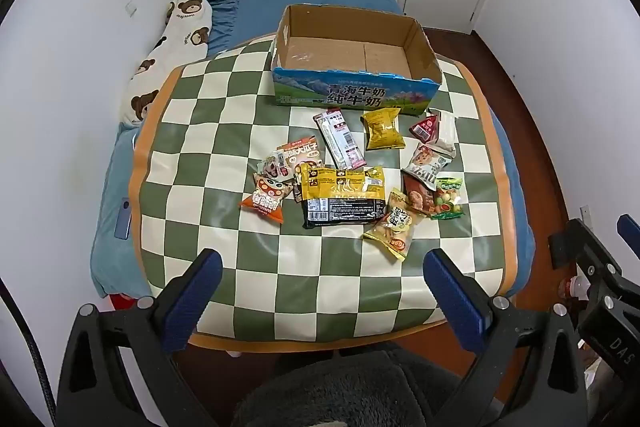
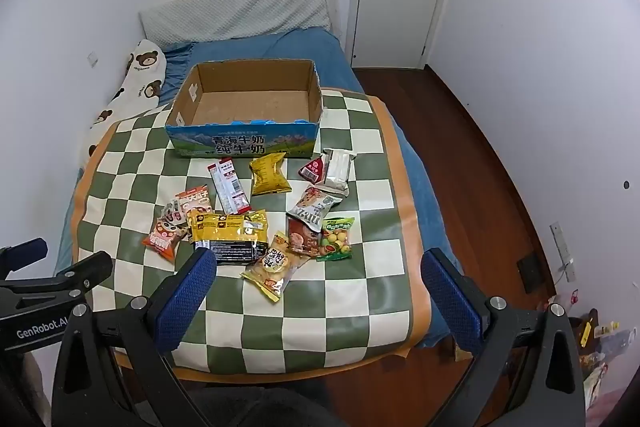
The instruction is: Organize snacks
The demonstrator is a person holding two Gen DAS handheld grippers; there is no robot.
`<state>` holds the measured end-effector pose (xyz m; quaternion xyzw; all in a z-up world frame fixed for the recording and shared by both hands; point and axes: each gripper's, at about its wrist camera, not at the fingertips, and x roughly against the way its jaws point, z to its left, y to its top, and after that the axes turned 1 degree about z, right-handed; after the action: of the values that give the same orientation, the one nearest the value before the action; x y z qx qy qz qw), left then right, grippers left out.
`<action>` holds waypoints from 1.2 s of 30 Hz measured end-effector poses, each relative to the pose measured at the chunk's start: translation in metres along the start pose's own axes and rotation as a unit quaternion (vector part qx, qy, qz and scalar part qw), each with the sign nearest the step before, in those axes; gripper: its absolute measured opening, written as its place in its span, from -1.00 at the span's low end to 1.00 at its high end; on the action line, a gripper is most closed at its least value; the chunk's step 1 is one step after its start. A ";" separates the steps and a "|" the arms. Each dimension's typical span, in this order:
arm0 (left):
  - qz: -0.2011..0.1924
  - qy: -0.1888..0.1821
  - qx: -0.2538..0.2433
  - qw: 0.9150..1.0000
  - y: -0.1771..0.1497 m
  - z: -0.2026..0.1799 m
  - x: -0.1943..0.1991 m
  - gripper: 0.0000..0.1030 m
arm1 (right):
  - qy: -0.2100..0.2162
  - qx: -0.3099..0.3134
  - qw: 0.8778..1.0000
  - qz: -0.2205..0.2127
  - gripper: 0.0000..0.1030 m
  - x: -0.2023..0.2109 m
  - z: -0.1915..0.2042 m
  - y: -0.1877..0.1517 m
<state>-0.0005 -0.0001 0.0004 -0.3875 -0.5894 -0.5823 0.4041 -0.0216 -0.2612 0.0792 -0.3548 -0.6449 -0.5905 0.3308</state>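
While both claws gape empty, snack packets lie just ahead, before the box.

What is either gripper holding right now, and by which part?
Nothing. The left gripper and right gripper are both open with nothing between the fingers; the snack packets all lie on the checkered mat.

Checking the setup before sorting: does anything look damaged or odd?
The cardboard box has a ragged, torn blue top edge along its front. It holds nothing, while the snack packets lie scattered and overlapping on the checkered mat.
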 end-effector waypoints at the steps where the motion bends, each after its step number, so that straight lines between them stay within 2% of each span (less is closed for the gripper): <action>1: 0.004 0.002 -0.002 1.000 0.000 0.000 0.000 1.00 | -0.001 0.001 1.000 -0.002 1.00 0.001 0.000 0.000; 36: -0.007 -0.007 0.000 1.000 0.001 0.004 0.008 1.00 | 0.009 -0.004 1.000 0.005 1.00 0.002 0.004 0.004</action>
<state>-0.0026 0.0034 0.0085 -0.3871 -0.5951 -0.5823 0.3961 -0.0189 -0.2569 0.0828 -0.3545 -0.6375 -0.5947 0.3381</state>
